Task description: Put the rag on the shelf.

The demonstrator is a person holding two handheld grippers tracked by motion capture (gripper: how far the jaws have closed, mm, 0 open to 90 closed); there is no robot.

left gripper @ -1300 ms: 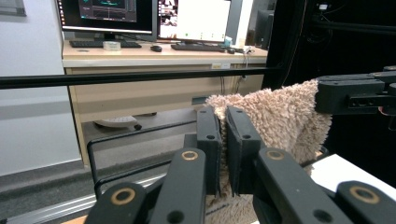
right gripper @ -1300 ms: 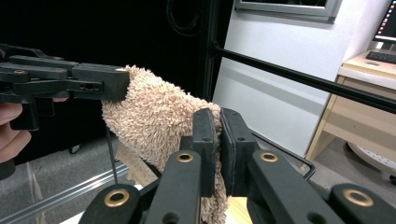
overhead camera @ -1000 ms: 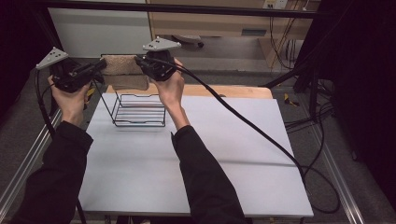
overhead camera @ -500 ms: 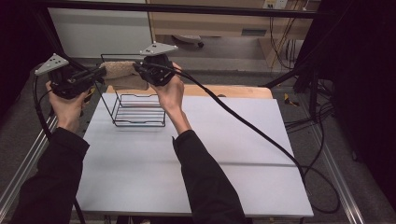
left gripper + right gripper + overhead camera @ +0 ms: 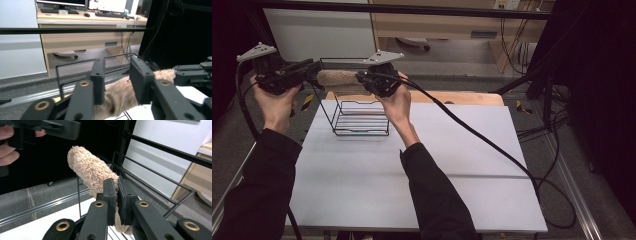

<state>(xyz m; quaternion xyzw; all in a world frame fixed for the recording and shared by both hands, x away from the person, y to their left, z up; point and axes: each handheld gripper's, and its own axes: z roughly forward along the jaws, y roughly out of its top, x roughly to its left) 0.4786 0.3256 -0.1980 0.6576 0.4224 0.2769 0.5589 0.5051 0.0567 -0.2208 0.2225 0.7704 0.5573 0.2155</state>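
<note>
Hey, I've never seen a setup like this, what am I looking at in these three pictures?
A person holds two tools, each with two black jaws. The high view looks down on a white table bearing a black wire basket. The other two pictures come from cameras riding on each tool. The right hand-held gripper is shut on a rolled, fluffy beige towel held above the basket. The left hand-held gripper has just been opening; the towel's other end sits between its jaws, no longer pinched.

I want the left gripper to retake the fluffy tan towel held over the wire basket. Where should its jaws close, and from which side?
Probably on the free rolled end of the towel, coming level from the left gripper side. That end sticks out clear of the right gripper, which pinches the other end above the wire basket.
</note>
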